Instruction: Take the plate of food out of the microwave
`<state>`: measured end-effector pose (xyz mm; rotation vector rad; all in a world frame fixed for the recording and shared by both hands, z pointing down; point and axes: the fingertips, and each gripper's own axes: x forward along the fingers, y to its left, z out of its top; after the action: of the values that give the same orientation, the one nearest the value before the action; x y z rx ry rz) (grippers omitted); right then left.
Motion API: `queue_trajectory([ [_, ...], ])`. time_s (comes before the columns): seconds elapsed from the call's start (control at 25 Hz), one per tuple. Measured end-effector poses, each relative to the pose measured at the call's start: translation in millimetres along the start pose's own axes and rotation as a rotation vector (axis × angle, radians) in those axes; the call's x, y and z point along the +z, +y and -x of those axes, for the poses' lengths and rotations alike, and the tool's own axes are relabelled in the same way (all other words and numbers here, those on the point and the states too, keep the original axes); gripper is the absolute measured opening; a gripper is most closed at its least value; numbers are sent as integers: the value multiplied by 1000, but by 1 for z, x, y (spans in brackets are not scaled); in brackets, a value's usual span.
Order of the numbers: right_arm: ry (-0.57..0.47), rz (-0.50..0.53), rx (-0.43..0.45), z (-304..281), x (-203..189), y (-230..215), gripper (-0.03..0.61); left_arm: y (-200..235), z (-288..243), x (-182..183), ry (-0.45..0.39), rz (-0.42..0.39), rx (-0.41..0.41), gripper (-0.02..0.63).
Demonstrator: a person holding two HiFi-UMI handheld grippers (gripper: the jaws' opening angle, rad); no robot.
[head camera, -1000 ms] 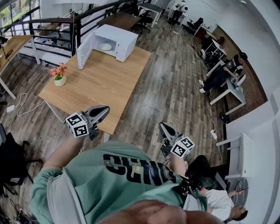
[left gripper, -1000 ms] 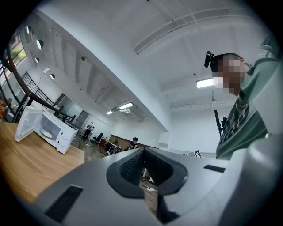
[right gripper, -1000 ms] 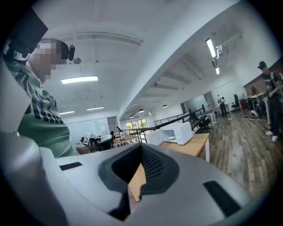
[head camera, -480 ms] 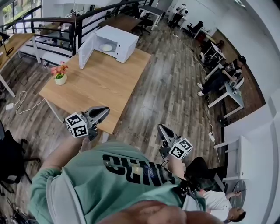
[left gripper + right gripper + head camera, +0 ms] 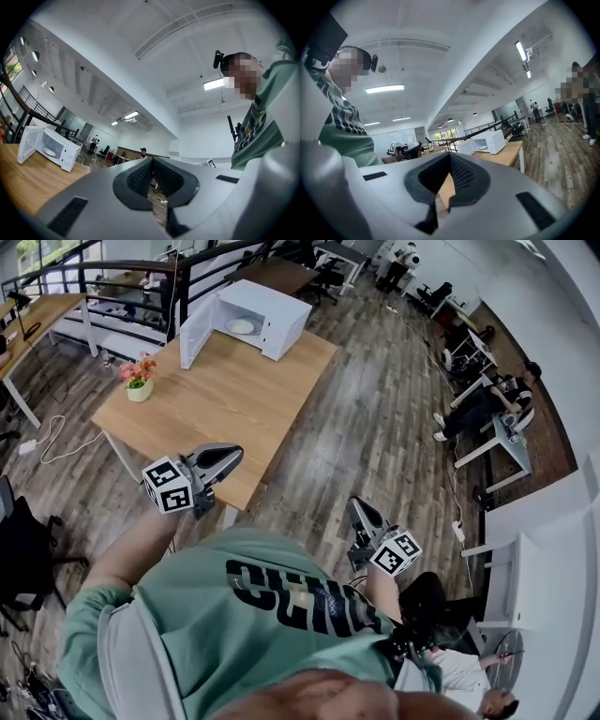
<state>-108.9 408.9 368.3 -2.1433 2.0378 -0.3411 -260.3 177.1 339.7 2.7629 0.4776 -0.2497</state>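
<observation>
Left tongs (image 5: 228, 457) slightly higher, wooden table (image 5: 234, 399), plank floor (image 5: 375, 427)

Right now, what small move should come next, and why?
Probably step along the table toward the microwave: its door stands open with the plate inside, but the left gripper and the right gripper are both shut, empty and far from it.

The table (image 5: 225, 399) stands ahead of the person, toward 11 o'clock. The microwave (image 5: 267, 304) sits on its far end, near 12 o'clock, with its door (image 5: 194, 334) swung open to the left and the plate (image 5: 242, 326) inside. The flower pot (image 5: 139, 390) stands at the table's left edge, toward 10 o'clock, well apart from the microwave.
</observation>
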Motion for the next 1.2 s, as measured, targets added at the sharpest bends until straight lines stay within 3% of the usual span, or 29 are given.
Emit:
queue_trajectory([
  [0.36,-22,0,-1,39,4,-20,5,-15,-40,13,-6,-72,19,5],
  [0.6,-30,-4,1,77,6,-40,5,-40,-76,0,43,-138,51,5],
  [0.96,-34,-20,-11,142,-2,-75,5,-77,-131,-46,69,-80,20,5],
  [1.2,-59,-33,-59,186,-2,-98,5,-93,-179,-72,105,-38,-44,5],
])
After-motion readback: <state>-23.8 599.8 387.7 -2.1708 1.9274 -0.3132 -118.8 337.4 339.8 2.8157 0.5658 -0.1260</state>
